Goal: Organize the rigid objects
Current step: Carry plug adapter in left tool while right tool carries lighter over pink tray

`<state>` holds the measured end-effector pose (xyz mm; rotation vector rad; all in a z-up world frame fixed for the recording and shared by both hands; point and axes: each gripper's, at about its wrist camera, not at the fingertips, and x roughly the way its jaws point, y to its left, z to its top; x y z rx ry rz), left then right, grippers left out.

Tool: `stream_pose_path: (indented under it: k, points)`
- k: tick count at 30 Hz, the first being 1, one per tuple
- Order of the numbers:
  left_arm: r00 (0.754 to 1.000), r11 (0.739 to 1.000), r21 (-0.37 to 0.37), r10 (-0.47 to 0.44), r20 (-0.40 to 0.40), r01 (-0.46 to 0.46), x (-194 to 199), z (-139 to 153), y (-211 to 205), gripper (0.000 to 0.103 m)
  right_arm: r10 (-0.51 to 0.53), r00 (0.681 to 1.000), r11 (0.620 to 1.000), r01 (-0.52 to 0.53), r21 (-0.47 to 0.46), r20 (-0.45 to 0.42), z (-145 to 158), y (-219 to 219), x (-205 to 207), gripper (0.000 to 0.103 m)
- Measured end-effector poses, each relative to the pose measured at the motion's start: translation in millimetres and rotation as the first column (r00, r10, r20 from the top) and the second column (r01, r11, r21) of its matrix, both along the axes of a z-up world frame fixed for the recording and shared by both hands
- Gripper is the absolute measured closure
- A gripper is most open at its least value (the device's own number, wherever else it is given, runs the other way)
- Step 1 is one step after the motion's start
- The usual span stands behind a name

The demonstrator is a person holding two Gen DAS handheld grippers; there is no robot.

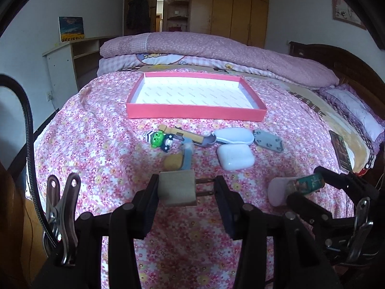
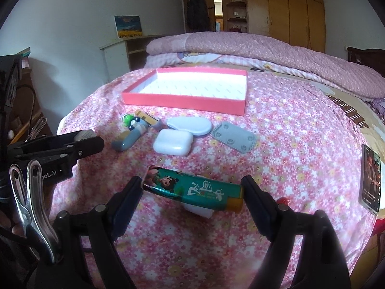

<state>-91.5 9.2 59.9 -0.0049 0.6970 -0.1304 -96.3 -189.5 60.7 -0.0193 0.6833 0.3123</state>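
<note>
A pink shallow box (image 1: 196,112) (image 2: 182,101) with a white inside stands on the floral bedspread, with nothing in it. In front of it lie a green toy figure (image 1: 158,139) (image 2: 128,119), a yellow-grey utility knife (image 1: 192,138), a white oval case (image 1: 234,136) (image 2: 190,124), a white rounded case (image 1: 235,156) (image 2: 173,142) and a grey plate (image 1: 268,141) (image 2: 234,137). My left gripper (image 1: 186,190) is shut on a beige plug block (image 1: 177,187) by its block and prongs. My right gripper (image 2: 192,192) is shut on a teal tube (image 2: 192,187) (image 1: 305,184), held above the bed.
A phone (image 2: 370,178) (image 1: 340,153) lies at the bed's right edge. A folded pink quilt (image 1: 216,48) runs behind the box. A white shelf unit (image 1: 62,65) stands left of the bed. A pink-white item (image 1: 278,191) lies under the tube.
</note>
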Motion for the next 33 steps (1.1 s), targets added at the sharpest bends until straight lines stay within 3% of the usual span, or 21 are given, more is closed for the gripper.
stream_pose_path:
  k: [12, 24, 33]
  points:
    - [1.0, 1.0, 0.004, 0.002, 0.009, -0.002, 25, 17, -1, 0.055, 0.026, 1.0, 0.999, -0.026, 0.026, 0.006, 21, -5, 18, 0.019]
    - [0.999, 1.0, 0.007, -0.009, 0.032, 0.009, 76, 43, -5, 0.055, 0.004, 1.0, 0.997, -0.003, 0.078, -0.01, 45, -9, 70, 0.019]
    - [1.0, 1.0, -0.003, 0.004, 0.011, -0.004, 113, 45, -1, 0.055, 0.016, 0.999, 0.996, -0.012, 0.083, -0.037, 45, -4, 107, 0.019]
